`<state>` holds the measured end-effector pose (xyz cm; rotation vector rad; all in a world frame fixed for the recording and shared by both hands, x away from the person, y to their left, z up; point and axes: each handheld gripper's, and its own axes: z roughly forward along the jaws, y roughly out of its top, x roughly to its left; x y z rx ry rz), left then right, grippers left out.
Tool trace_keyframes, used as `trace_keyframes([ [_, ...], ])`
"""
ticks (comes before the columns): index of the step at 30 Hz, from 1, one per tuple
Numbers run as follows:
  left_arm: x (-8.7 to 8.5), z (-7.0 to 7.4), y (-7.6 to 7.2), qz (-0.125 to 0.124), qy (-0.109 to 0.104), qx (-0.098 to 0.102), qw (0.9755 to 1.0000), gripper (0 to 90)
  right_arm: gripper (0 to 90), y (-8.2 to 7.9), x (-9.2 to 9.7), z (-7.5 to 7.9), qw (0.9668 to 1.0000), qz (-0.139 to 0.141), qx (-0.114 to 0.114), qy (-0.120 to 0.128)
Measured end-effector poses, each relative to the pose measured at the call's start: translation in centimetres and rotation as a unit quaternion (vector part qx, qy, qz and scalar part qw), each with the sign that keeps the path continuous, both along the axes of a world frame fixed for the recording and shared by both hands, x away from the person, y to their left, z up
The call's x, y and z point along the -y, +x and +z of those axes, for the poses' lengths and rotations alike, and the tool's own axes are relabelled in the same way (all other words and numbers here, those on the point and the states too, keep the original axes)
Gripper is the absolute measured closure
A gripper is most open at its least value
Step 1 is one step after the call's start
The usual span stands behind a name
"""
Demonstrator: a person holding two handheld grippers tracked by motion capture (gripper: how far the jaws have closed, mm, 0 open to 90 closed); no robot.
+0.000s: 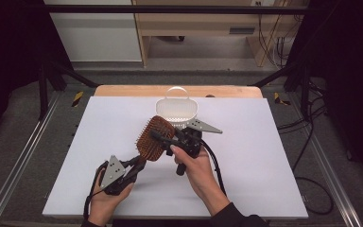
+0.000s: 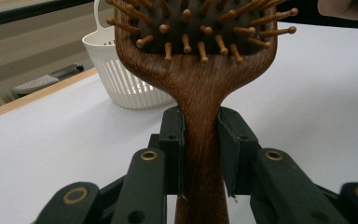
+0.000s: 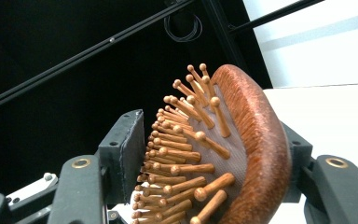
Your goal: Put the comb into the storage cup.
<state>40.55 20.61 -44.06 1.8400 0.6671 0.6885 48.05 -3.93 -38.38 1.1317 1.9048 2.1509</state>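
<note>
Gripping the handle of the wooden hairbrush [image 2: 200, 116], the left tongs [image 1: 134, 166] are sitting at the near left of the white table [image 1: 274, 156], with the person's left hand [image 1: 105, 198] wrapped around their body. In the left gripper view both pads are pressing flat against the narrow neck of the handle, one on each side, so these tongs are clamped on the hairbrush. The hairbrush is being held off the table, slanting up and away from the left tongs toward the middle of the table, its bristled face turned toward the right hand [image 1: 196, 168].

Farther right, the right tongs [image 1: 163, 137] are reaching across the head of the hairbrush. In the right gripper view one pad is lying against the rounded wooden back and the other is meeting the tips of the wooden bristles, so these tongs are clamped on the head of the hairbrush.

Just behind the brush head, a white slotted basket [image 1: 177, 109] with an arched handle is standing upright on the far middle of the table.
</note>
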Motion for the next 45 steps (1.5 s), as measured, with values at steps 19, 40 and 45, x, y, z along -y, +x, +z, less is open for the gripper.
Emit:
trace_keyframes([
  [19,-0.3,-0.2,0.1,0.012,-0.017,-0.003,0.9998,72.6,50.3,-0.5,-0.8,0.7,0.9998,0.006,0.014,0.008],
  [40,-0.8,-0.8,0.6,0.045,-0.070,-0.016,0.9964,53.2,51.6,0.5,-0.3,1.9,0.9996,-0.028,0.007,0.006],
  [45,-0.8,-1.1,0.9,0.055,-0.081,-0.017,0.9950,36.3,51.5,1.1,0.8,2.3,0.9987,-0.048,0.014,0.012],
])
